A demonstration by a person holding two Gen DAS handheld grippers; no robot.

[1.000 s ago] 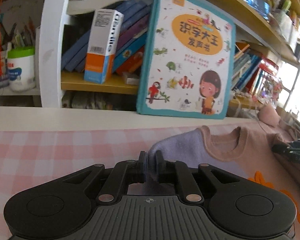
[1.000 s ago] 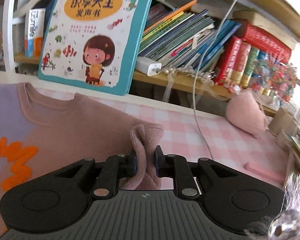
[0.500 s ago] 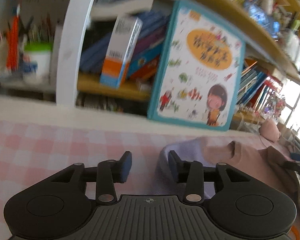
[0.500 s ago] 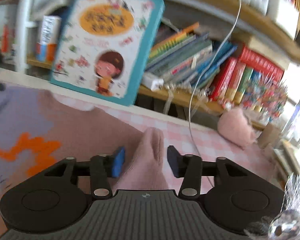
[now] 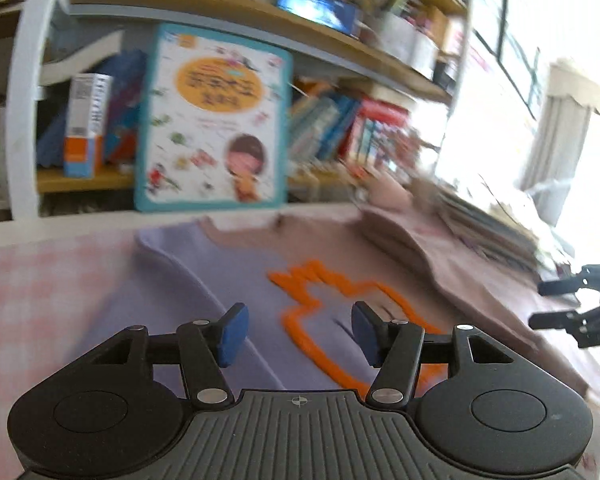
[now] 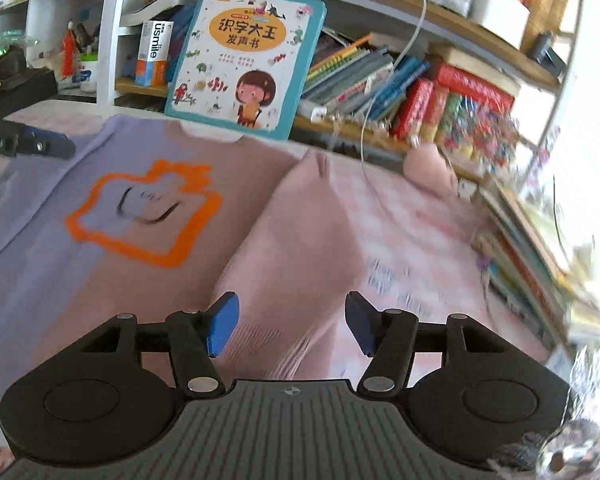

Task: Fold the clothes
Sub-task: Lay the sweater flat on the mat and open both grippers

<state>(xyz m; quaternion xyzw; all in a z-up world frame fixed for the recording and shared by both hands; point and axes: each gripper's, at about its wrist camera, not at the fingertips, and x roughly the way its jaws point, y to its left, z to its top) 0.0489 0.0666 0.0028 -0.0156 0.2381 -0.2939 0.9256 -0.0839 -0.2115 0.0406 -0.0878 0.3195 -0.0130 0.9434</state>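
Observation:
A sweater (image 5: 236, 280) lies flat on the table, lilac on one half and dusty pink on the other, with an orange outline (image 5: 320, 304) on its chest. My left gripper (image 5: 300, 332) hovers over the lilac side, jaws opening, nothing between the blue pads. In the right wrist view the sweater (image 6: 112, 264) spreads to the left and its pink sleeve (image 6: 300, 240) lies folded under my right gripper (image 6: 290, 328). Those jaws are opening too, and the pads do not touch the cloth. Each gripper shows at the edge of the other's view: right gripper (image 5: 572, 308), left gripper (image 6: 32, 142).
A pink checked tablecloth (image 5: 40, 280) covers the table. Behind the sweater a picture book (image 6: 244, 60) leans on a crowded bookshelf (image 6: 420, 92). A white cable (image 6: 380, 92) hangs down, a pink plush (image 6: 428, 168) sits near it, and stacked books (image 6: 532, 248) line the right edge.
Both grippers were shut on bunches of the sweater, lilac in the left and pink in the right. Both have let go, opened and drawn back from the shelf.

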